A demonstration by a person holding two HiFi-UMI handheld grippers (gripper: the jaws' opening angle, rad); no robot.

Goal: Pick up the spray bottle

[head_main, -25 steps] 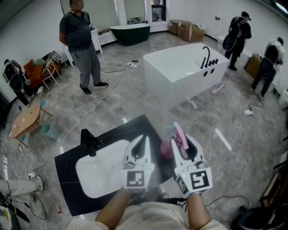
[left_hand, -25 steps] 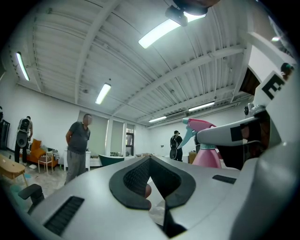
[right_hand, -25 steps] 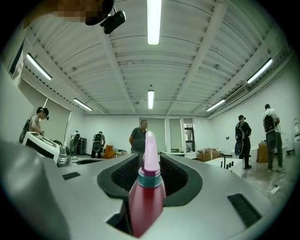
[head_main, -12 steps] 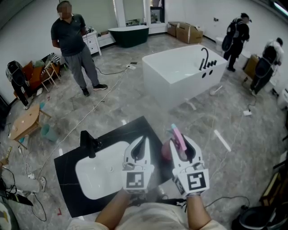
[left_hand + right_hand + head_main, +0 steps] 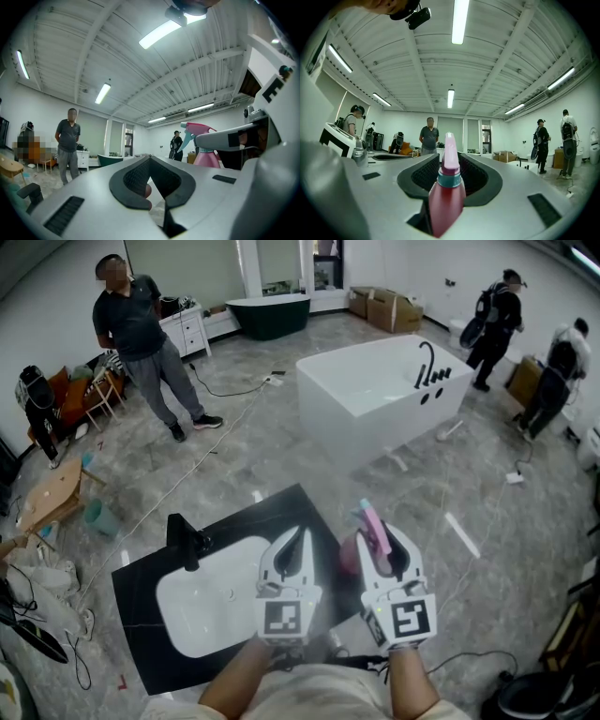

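Note:
The pink spray bottle [image 5: 350,550] with its pink and teal trigger head hangs upright over the right end of the black counter [image 5: 141,577]. My right gripper [image 5: 382,538] is shut on it. In the right gripper view the bottle [image 5: 448,194] stands between the black pads, nozzle cap up. My left gripper [image 5: 298,529] hovers beside it on the left, over the white sink basin [image 5: 202,606]. Its jaws meet at the tip with nothing between them [image 5: 150,159]. The left gripper view also shows the bottle [image 5: 204,143] at right.
A black faucet [image 5: 187,538] stands at the sink's far left edge. A white bathtub [image 5: 375,390] lies beyond on the marble floor. A person [image 5: 141,343] stands at back left, two more people [image 5: 497,320] at back right. Cables cross the floor; clutter lies at left.
Both grippers and the bottle have kept still. The person at back left has stepped further left and away.

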